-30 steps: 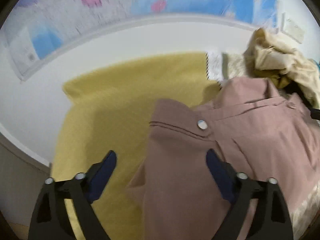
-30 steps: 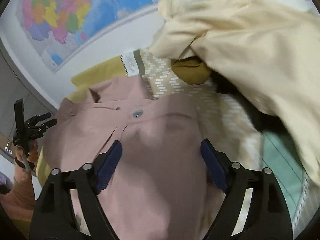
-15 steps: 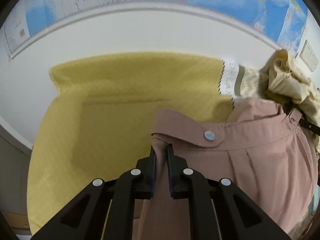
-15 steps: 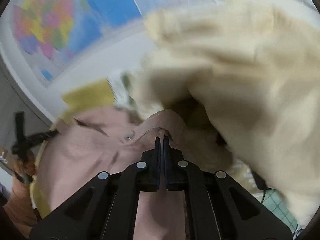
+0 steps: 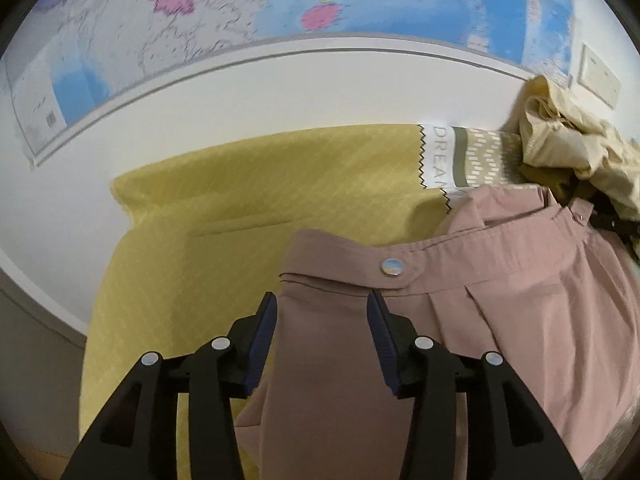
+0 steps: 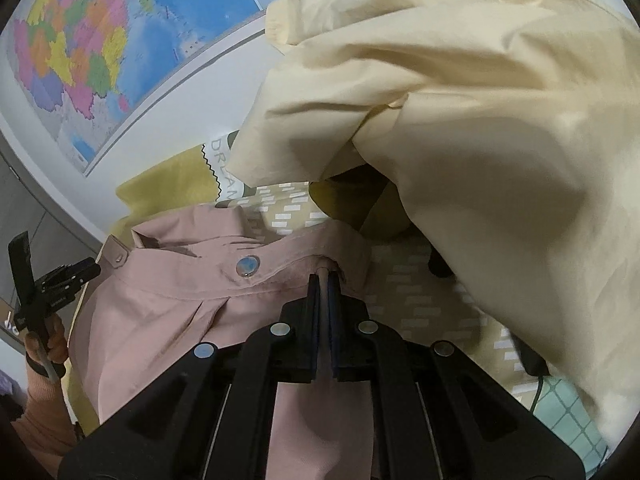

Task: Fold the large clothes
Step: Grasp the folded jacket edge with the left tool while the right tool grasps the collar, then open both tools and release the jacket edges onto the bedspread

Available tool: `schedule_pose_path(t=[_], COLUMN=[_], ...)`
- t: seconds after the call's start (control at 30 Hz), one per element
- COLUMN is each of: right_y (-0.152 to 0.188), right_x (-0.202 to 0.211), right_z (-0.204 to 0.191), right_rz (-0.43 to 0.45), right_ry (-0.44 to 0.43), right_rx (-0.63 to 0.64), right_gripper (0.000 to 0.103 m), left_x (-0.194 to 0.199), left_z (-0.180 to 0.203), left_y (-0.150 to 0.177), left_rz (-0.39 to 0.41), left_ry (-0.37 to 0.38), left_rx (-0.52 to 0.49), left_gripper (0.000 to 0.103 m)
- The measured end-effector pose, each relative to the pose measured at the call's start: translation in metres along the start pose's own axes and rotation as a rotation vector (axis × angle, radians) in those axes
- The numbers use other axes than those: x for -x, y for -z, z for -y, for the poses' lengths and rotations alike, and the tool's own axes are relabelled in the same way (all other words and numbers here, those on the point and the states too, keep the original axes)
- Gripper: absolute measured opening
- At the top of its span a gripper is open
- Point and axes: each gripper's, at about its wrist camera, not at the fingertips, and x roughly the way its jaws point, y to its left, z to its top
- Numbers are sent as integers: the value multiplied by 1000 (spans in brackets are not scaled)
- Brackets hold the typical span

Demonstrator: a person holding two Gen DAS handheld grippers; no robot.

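Dusty-pink trousers (image 5: 500, 300) with a silver waist button (image 5: 391, 267) lie on a yellow cloth (image 5: 260, 208). My left gripper (image 5: 322, 306) is open, its jaws apart over the left end of the waistband, holding nothing. In the right wrist view my right gripper (image 6: 323, 282) is shut on the waistband of the pink trousers (image 6: 168, 320), just right of the button (image 6: 247, 265). The left gripper (image 6: 68, 276) shows there at far left, in a hand.
A crumpled cream garment (image 6: 460, 120) lies at the right, close over my right gripper; it also shows in the left wrist view (image 5: 572, 152). A patterned beige cloth (image 6: 420, 292) lies under it. A wall map (image 5: 280, 12) hangs behind.
My left gripper closed on the waistband half a second ago and has now opened and let it go. My right gripper closed on the waistband and stays shut on it.
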Motion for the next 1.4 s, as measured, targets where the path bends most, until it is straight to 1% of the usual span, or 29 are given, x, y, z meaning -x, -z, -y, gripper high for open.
schedule_pose_path(t=[0.07,0.1,0.17,0.2,0.23,0.3,0.33,0.37,0.4,0.5,0.53,0.57,0.6,0.63,0.67,0.7,0.8,0.9,0.97,1.0,1.03,1.07,1.1,1.13,1.17,1.23,1.3,1.37,1.4], right_y=[0,1,2,4,6,13,18,23,29,44,49,52,55,55,53,50,36,24,24,27,30,33,34,35,35,39,44,52,56], right_x=[0,1,5,9,12,22,28,33,37,41,42,41,40,37,33,33,34,32,19,15,10,9,13,17,23,36,45,57,62], right_z=[1,0,1,2,2,4,4,5,6,8,7,6,4,3,1,0,-7,-1,10,12,13,13,13,14,16,18,17,17,16], right_rz=[-5,-8,-7,-10,-9,-7,-12,-19,-24,-63,-70,-73,-71,-74,-75,-65,-13,31,2,-16,-39,-42,-36,-33,-26,-18,-12,-4,-3], right_ry=[-1,-1,22,33,34,32,32,30,25,-8,-12,-12,-6,-12,-33,-37,1,26,18,17,16,16,13,10,14,11,1,-4,-17], right_rx=[-7,-6,-12,-23,-29,-22,-15,-10,-11,-8,-3,7,27,36,40,42,63,40,-19,-25,-27,-29,-35,-43,-55,-59,-64,-62,-58], right_gripper=[11,17,37,54,60,60,63,72,77,77,74,66,40,21,12,6,3,3,3,3,4,5,9,14,25,46,59,59,59], left_x=[2,3,4,5,5,4,4,4,5,6,5,4,0,-2,-5,-7,-10,-10,-10,-10,-10,-10,-10,-11,-14,-22,-32,-35,-37], left_z=[3,3,4,4,4,3,1,-1,-5,-16,-19,-22,-27,-30,-33,-35,-43,-48,-51,-53,-53,-54,-52,-50,-48,-44,-43,-43,-42], left_y=[0,0,1,1,2,4,6,7,9,15,17,19,22,24,27,28,32,34,35,36,38,38,39,40,41,41,40,36,33], left_rz=[1,2,6,9,10,2,-4,-11,-13,-31,-40,-51,-69,-78,-88,-97,-106,-107,-112,-116,-119,-123,-125,-124,-128,-148,-156,-147,-144], left_ry=[0,7,4,1,3,5,6,6,10,24,32,39,40,42,43,38,40,35,57,86,106,131,153,155,160,183,185,172,157], left_rx=[-13,-12,-11,-11,-13,-13,-12,-9,1,27,33,42,62,69,79,94,129,147,164,177,180,175,159,149,134,119,129,135,133], left_gripper=[49,49,55,56,58,61,67,72,73,76,76,76,76,76,76,76,75,75,76,77,82,83,83,82,80,54,42,25,21])
